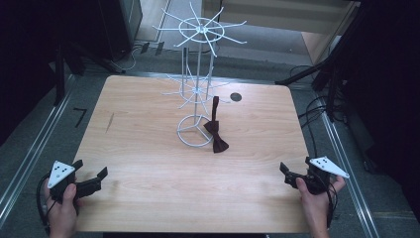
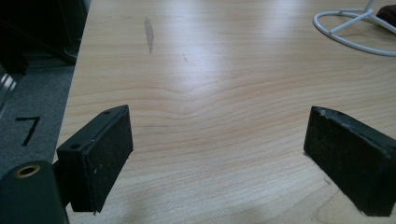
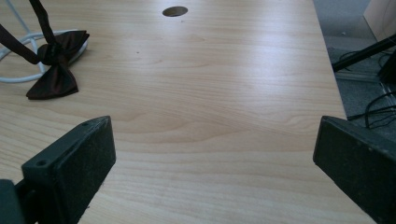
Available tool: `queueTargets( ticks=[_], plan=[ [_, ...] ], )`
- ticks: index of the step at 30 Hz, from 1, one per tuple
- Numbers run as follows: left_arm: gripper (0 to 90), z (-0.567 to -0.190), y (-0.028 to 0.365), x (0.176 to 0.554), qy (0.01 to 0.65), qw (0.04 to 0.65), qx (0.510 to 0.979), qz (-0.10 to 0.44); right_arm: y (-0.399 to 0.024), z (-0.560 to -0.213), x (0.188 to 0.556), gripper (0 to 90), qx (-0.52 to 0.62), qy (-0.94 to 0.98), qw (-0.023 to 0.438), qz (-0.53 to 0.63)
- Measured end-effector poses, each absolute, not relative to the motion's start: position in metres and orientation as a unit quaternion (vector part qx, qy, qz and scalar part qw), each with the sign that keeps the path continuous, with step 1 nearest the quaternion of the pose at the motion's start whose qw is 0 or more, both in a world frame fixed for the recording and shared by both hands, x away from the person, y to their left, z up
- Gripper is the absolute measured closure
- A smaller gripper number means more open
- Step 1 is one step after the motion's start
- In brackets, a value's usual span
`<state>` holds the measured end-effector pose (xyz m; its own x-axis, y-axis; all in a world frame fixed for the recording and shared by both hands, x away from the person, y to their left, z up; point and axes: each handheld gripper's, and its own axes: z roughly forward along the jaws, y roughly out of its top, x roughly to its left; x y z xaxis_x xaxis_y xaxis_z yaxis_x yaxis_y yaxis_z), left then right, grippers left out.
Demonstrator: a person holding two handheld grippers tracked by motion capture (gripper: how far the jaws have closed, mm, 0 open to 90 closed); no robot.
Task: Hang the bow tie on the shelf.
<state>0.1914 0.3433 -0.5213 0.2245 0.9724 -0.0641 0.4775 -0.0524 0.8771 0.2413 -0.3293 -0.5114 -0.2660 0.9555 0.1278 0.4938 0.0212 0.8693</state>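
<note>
A white wire display rack stands mid-table with two tiers of spoke arms and a ring base. A dark brown bow tie hangs by its strap from a lower arm, and its bow rests on the wood beside the ring. In the right gripper view the bow tie lies far left, against the ring base. My left gripper is open near the table's front left edge, and in its own view nothing lies between the jaws. My right gripper is open at the front right, also empty.
The wooden table has a round hole at the back right and a dark streak at the left. Dark stands and cables line the floor to the right. A "7" is marked on the floor at left.
</note>
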Motion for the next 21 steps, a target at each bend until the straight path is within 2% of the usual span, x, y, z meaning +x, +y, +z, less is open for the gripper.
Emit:
queueTargets(
  ticks=[21],
  plan=[
    [8.8,-0.521,0.343,0.191,0.549,0.417,0.66,0.299,-0.372,-0.531,0.213,0.0,0.579,0.647,0.267,0.418]
  ],
)
